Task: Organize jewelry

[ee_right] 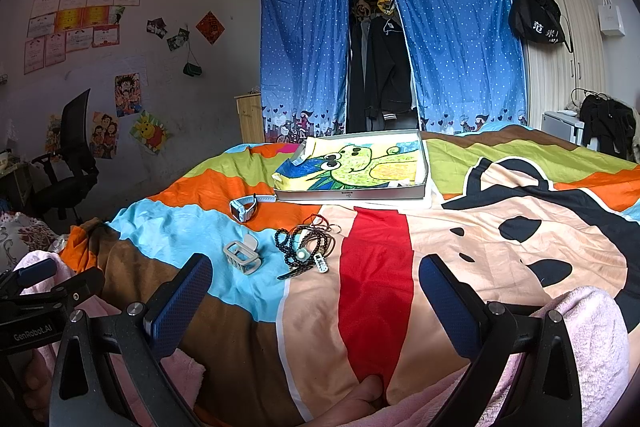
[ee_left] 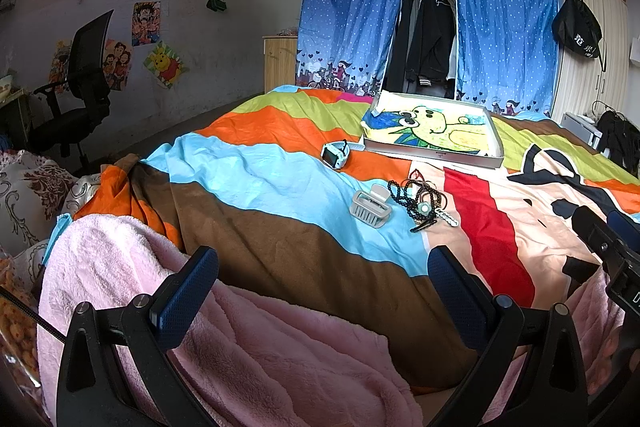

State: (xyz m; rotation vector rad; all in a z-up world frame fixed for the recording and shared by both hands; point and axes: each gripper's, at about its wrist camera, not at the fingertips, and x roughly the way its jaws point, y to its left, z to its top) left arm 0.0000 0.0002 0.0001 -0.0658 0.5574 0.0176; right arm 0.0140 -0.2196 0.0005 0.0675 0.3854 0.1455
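On the striped bedspread lies a heap of dark bead bracelets and hair ties. A grey hair claw clip sits just left of the heap, and a pale blue watch lies farther back. Behind them rests a shallow silver box lined with a green cartoon drawing. My left gripper hangs open near the bed's front edge, well short of the clip. My right gripper is open too, nothing between its fingers, just short of the heap.
A pink fleece blanket covers the near edge of the bed. A black office chair stands at the left wall. A blue curtained wardrobe rises behind the bed. The other gripper's body shows at each view's edge.
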